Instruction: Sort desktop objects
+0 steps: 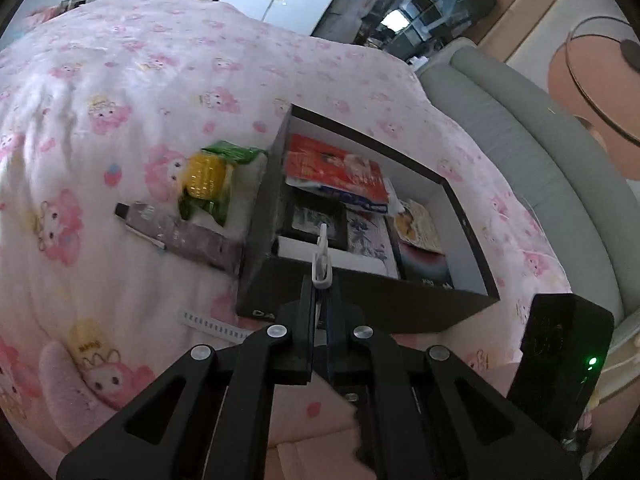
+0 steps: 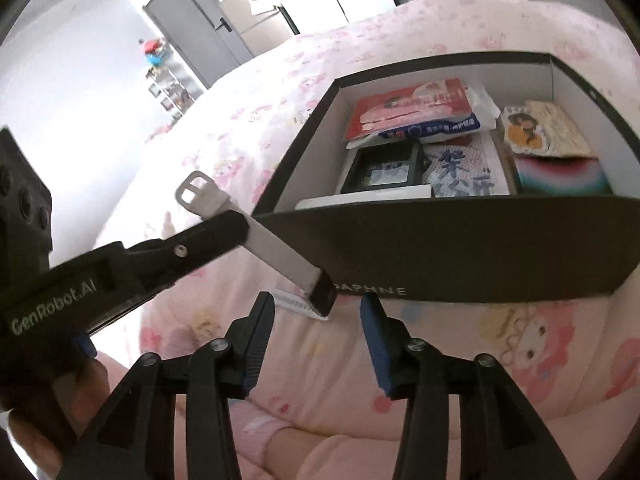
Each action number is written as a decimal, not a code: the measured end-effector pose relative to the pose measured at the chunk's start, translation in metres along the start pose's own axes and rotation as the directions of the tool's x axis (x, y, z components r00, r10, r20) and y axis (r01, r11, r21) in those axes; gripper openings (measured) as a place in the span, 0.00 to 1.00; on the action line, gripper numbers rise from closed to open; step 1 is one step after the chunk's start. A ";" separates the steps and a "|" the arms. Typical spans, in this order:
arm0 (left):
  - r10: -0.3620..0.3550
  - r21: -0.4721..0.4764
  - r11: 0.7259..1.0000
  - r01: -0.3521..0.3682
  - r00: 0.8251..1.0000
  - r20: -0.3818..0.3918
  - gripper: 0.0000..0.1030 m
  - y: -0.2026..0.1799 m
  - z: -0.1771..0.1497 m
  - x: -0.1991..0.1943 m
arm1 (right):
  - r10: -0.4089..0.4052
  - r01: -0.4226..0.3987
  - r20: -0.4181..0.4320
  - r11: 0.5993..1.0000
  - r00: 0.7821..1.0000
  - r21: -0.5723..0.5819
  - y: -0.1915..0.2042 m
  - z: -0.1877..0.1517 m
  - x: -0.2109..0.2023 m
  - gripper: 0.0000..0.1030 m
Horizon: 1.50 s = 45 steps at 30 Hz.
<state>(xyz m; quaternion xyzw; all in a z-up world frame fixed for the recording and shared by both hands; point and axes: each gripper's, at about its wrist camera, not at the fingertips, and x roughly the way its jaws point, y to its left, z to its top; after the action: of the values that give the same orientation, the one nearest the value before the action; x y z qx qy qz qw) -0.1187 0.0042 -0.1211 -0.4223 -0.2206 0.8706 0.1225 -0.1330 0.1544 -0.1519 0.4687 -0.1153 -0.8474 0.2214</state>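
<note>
My left gripper [image 1: 320, 304] is shut on a white watch strap [image 1: 322, 258], buckle end sticking up in front of the black box [image 1: 360, 304]. In the right wrist view the left gripper [image 2: 228, 226] pinches that strap [image 2: 280, 252], whose black watch body [image 2: 323, 294] hangs near the bedspread beside the box [image 2: 460, 248]. The strap's other end [image 1: 216, 326] lies on the bed. My right gripper [image 2: 318, 320] is open and empty, just below the watch body. The box holds a red packet [image 2: 408, 108], a black frame [image 2: 384, 170] and several other flat items.
A corn toy in a green wrapper [image 1: 208, 178] and a grey tube [image 1: 176, 234] lie on the pink cartoon bedspread [image 1: 120, 100] left of the box. A grey sofa edge [image 1: 540, 152] runs along the right. The right gripper's body [image 1: 564, 356] shows at lower right.
</note>
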 end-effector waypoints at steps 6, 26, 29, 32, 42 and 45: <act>-0.040 0.035 0.998 0.043 0.996 -0.084 0.02 -0.010 -0.008 0.005 | -0.022 0.021 -0.026 0.999 0.999 -0.042 0.005 -0.005 0.011 0.39; -0.097 -0.326 0.941 0.095 0.995 0.009 0.17 0.057 -0.028 0.002 | -0.014 0.012 0.062 0.999 0.998 0.040 -0.011 -0.010 0.000 0.06; -0.068 -0.400 0.915 0.046 0.997 -0.040 0.17 0.076 -0.041 0.018 | -0.018 0.015 0.054 0.998 0.998 0.061 -0.015 -0.010 0.000 0.06; -0.051 -0.432 0.902 -0.002 0.993 -0.110 0.17 0.080 -0.044 0.037 | -0.029 0.026 0.039 0.997 0.999 0.077 -0.017 -0.011 0.003 0.06; -0.026 -0.526 0.847 -0.083 0.980 -0.195 0.22 0.096 -0.057 0.096 | -0.045 0.041 0.026 0.989 0.999 0.139 -0.031 -0.011 0.002 0.06; -0.014 -0.533 0.843 -0.076 0.987 -0.163 0.06 0.100 -0.056 0.095 | -0.046 0.044 0.020 0.993 0.999 0.106 -0.024 -0.012 0.005 0.06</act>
<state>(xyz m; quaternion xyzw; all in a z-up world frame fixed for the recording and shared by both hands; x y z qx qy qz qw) -0.1355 -0.0288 -0.2655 -0.5118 -0.4382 0.7390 0.0027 -0.1317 0.1732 -0.1715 0.4725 -0.1517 -0.8502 0.1758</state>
